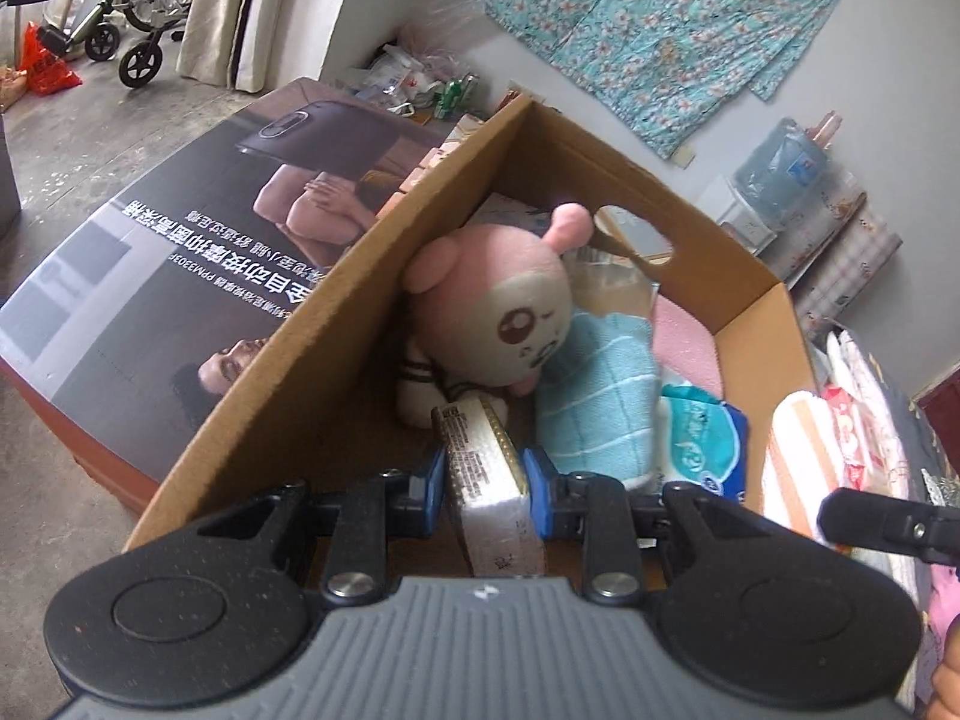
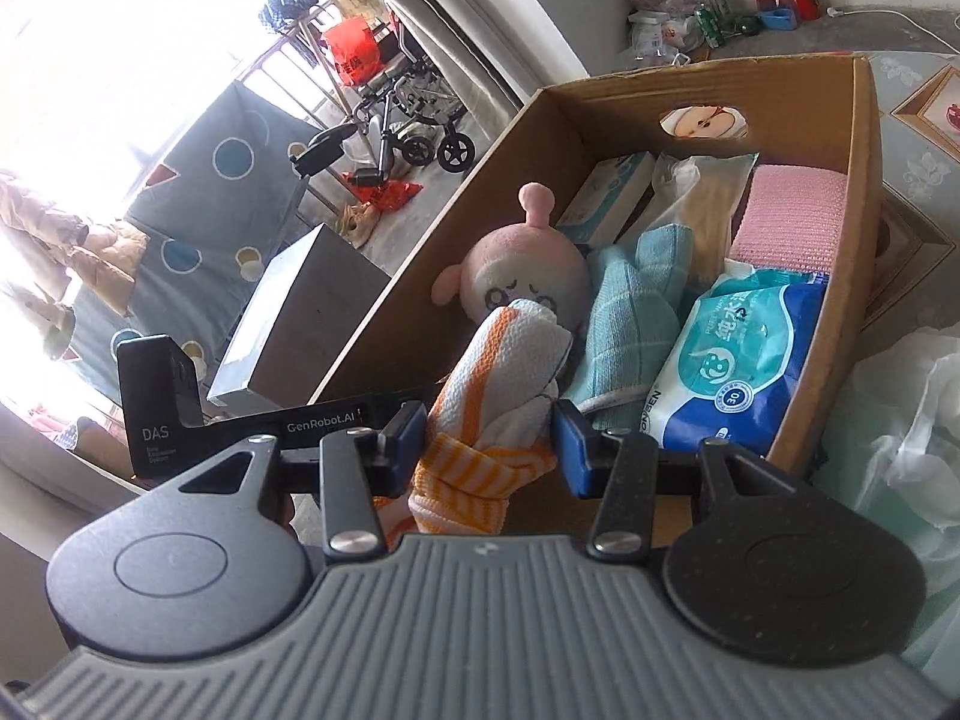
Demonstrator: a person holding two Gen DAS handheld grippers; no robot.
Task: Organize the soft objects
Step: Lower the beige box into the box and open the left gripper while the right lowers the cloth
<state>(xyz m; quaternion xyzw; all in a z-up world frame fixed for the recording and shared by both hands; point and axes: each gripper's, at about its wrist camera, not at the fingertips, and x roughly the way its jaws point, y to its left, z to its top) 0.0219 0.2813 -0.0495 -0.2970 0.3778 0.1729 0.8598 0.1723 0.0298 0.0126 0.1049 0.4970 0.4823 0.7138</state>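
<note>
An open cardboard box (image 1: 360,300) (image 2: 864,192) holds a pink plush toy (image 1: 510,312) (image 2: 528,270), a folded light blue towel (image 1: 600,396) (image 2: 630,312), a blue wet-wipes pack (image 1: 708,438) (image 2: 750,354) and a pink cloth (image 1: 690,342) (image 2: 792,222). My left gripper (image 1: 485,480) is shut on a small silvery wrapped pack (image 1: 486,468), held over the box's near end. My right gripper (image 2: 489,438) is shut on a white and orange striped towel (image 2: 504,372), just above the box's near edge in front of the plush toy.
A big printed carton (image 1: 198,252) lies left of the box. A wheelchair (image 1: 126,18) (image 2: 414,114), red bags and a grey block (image 2: 300,324) stand on the floor. Bedding (image 1: 840,420) lies on the right. A tissue box (image 2: 606,192) and plastic bag (image 2: 690,192) sit inside.
</note>
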